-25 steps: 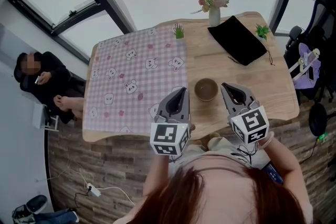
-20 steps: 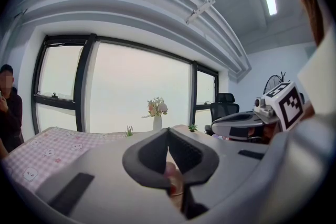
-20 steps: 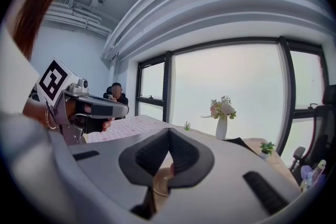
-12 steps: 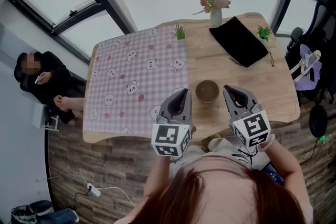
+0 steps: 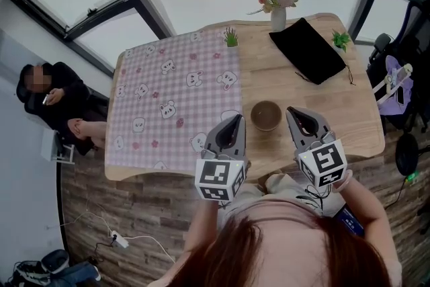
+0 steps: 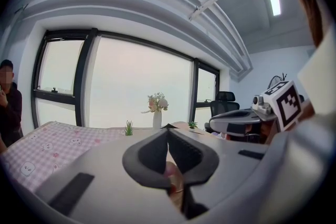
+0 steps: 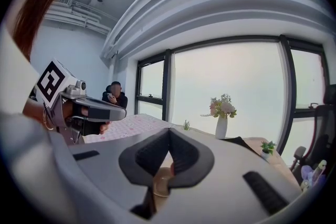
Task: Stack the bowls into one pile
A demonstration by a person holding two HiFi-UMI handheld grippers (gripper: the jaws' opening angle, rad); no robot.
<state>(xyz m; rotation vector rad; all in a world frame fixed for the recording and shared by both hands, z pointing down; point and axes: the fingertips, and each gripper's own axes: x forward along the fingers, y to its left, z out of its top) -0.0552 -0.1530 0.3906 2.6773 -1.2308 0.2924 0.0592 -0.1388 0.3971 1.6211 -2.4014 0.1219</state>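
**Both grippers hovering shut beside the bowl**

Barely anything is moving since a second ago: grippers and bowl are sitting almost where they were, shifted only slightly right in the head view.

Far left, a person [image 5: 54, 101] is sitting on the floor beside the table [image 5: 349, 111]. A pink cloth [image 5: 175, 97] is covering the table's left half. The left gripper [image 5: 234, 119] is hovering over the near edge of the cloth, its jaws pressed together with nothing between them; its own view is showing the tips meeting. Just right of it the bowl [image 5: 266, 115] is standing upright on bare wood, between the two grippers and touching neither. Whether it is one bowl or several nested, I cannot tell. The right gripper [image 5: 291, 112] is hovering just right of the bowl, its jaws also pressed together and empty; in the right gripper view the bowl [image 7: 160, 183] is showing below the tips. Further back, a vase [image 5: 277, 7] of flowers is standing at the far edge, and a black pouch [image 5: 306, 50] is lying to its right.
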